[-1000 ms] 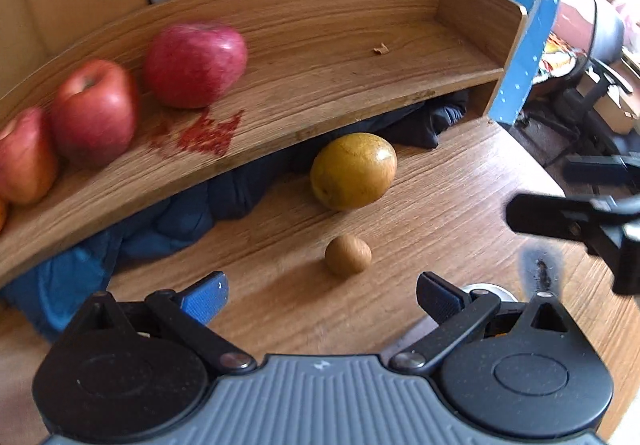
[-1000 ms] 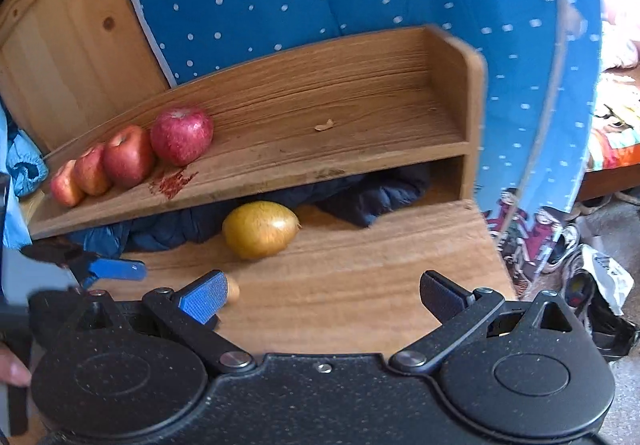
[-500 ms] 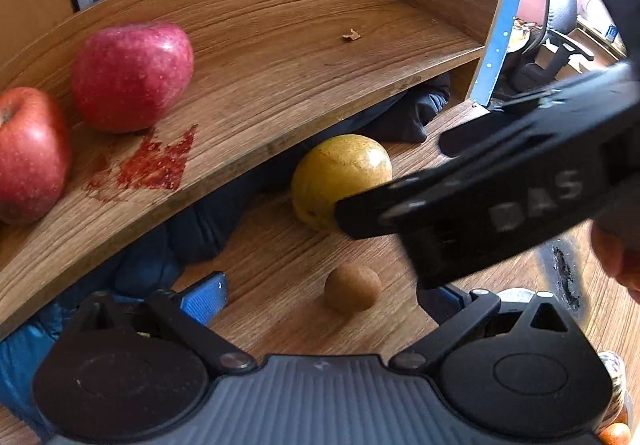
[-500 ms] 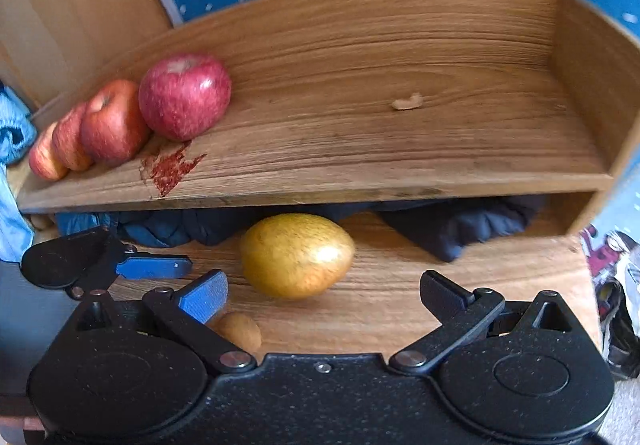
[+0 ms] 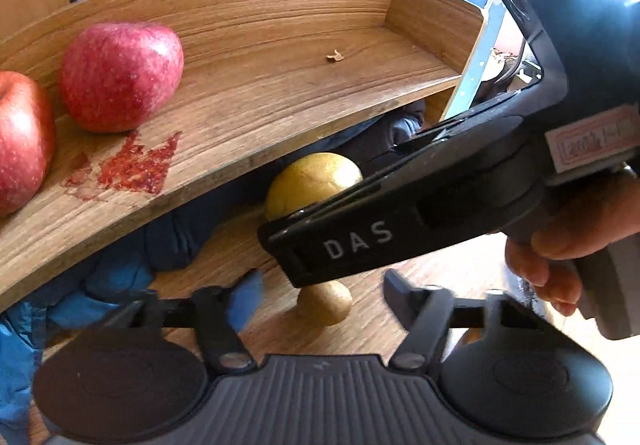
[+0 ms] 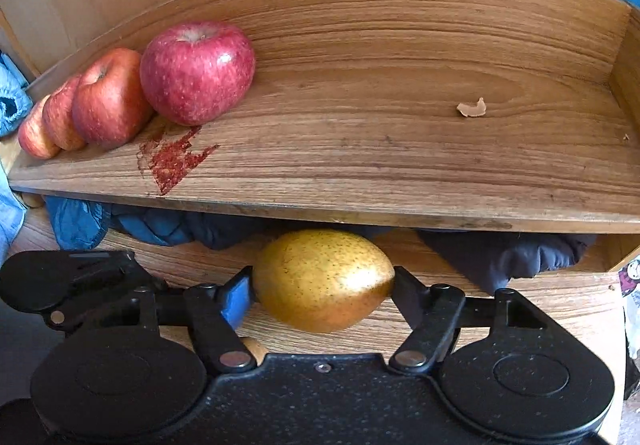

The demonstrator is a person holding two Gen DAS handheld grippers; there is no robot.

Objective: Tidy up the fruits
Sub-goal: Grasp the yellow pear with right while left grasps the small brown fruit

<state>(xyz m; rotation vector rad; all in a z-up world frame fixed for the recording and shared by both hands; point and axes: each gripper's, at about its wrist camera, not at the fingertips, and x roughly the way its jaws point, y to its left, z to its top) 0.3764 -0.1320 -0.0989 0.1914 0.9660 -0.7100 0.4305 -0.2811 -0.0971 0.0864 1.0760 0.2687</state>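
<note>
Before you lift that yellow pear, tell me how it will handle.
The yellow pear looks rounded and glossy, so it may slip or roll between the right gripper fingers, which touch only its two ends. It looks firm and probably hefty beside the small brown fruit.

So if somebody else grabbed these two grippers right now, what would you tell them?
Right gripper: fingers on both sides of the yellow pear on the table, touching it; not lifted.
Left gripper: open, empty, small brown fruit lying between its fingers.
Done: four apples lined up at the shelf's left end.
Left: lift the pear onto the shelf, probably beside the apples, then the small fruit.
</note>
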